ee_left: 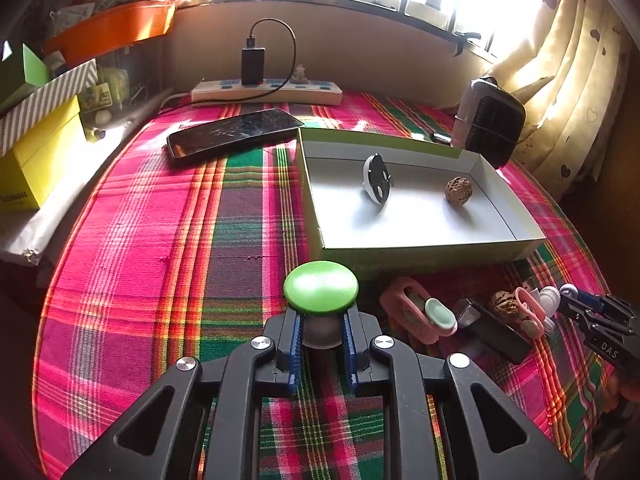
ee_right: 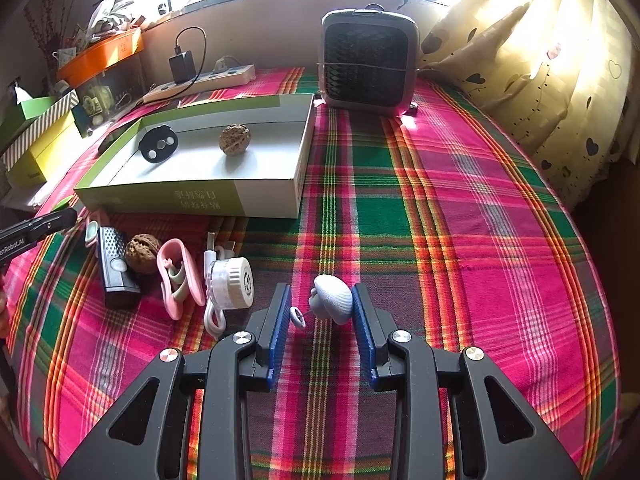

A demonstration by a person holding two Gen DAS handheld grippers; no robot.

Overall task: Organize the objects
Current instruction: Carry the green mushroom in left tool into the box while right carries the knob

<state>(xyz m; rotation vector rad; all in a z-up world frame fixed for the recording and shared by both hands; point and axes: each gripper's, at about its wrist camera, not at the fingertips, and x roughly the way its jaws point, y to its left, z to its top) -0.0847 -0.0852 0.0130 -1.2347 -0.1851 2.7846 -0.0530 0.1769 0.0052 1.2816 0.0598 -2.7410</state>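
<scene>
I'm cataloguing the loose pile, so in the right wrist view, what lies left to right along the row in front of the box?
Black rectangular device → walnut → pink clip → white round reel → grey mushroom-shaped piece, between the right gripper fingers.

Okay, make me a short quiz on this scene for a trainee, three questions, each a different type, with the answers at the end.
1. True or false: the left gripper is shut on the green-capped object.
2. Which lies in the open box? A) walnut and black disc B) phone C) pink clip
3. Fill in: the small grey object sits between the right gripper's blue ____.

Key: 1 true. 2 A: the walnut and black disc are inside. 3 pads; whether both pads press on it cannot be told.
</scene>
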